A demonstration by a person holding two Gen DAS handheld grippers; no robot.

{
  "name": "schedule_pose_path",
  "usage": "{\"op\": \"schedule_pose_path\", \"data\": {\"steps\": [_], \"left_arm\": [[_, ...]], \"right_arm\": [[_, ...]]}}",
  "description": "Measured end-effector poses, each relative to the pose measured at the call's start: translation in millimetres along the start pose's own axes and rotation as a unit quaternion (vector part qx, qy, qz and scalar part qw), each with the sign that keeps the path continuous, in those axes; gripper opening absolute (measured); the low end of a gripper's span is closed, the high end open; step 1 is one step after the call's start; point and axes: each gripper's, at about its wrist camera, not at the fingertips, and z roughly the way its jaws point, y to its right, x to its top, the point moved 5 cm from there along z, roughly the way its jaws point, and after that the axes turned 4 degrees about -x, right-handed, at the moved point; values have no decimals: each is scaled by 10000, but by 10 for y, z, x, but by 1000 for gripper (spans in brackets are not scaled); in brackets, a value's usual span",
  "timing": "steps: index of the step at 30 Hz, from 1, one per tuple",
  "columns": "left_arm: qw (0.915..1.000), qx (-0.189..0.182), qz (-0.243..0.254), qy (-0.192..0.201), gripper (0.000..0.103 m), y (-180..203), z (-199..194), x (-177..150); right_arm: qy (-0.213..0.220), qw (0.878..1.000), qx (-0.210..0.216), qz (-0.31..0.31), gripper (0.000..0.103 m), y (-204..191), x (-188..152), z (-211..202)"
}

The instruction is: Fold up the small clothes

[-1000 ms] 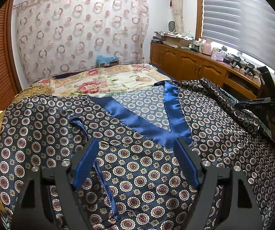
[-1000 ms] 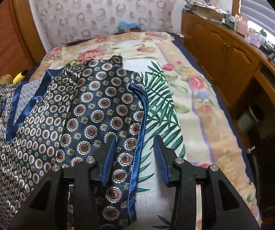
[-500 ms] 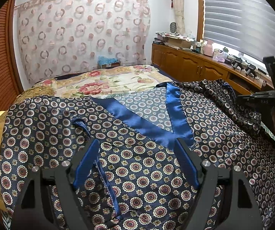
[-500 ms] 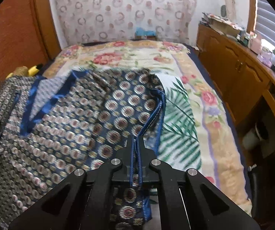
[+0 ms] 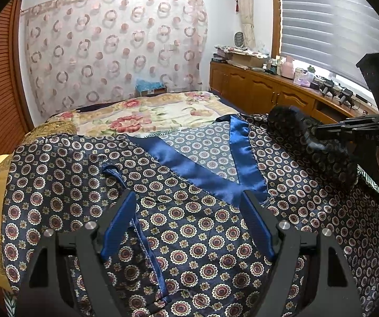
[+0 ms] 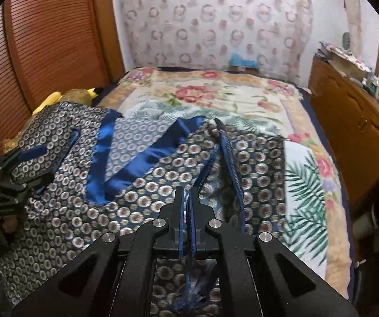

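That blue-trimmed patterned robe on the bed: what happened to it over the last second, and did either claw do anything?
The right claw closed on the blue-trimmed sleeve edge of the robe, which it straddled open a second ago, then lifted it and carried it inward over the garment. The left claw stayed open above the robe's front, and the floral bedspread has not shifted.

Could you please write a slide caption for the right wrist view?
Right hand-held gripper shut on the patterned robe's blue-trimmed edge, lifting it over the floral bedspread.
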Motion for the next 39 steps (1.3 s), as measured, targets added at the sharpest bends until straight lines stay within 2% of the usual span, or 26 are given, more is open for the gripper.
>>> {"op": "schedule_pose_path", "data": {"steps": [3,5,11,16,24,25,28,29,35,39], "left_arm": [[10000,6,-1,0,80,6,-11,3],[10000,5,4,4,80,1,-18,4],[10000,16,4,-5,80,-1,-20,2],[10000,39,23,-18,80,11,-18,17],[9999,108,-57,-91,80,-33,37,52],[9998,137,-67,-103,80,-51,37,63],[9997,205,-96,-119,80,-95,25,101],[9996,220,-108,-120,80,-114,15,118],[9988,344,-314,-133,80,-338,-86,199],[9976,602,-327,-129,80,-562,-186,280]], "right_arm": [[41,10000,47,-39,16,-46,19,-22],[127,9999,-44,-18,34,-13,45,-66],[57,9976,-658,189,38,369,19,-18],[-295,9933,-1036,425,38,781,-123,231],[-628,9911,-985,634,38,1089,-202,584],[-606,9916,-981,588,38,1080,-193,593],[-529,9950,-771,353,9,1025,-158,598],[-478,9961,-692,271,4,1010,-153,580],[-220,9964,-777,268,1,1153,-93,438],[-207,9959,-754,458,3,1331,-78,405]]}}
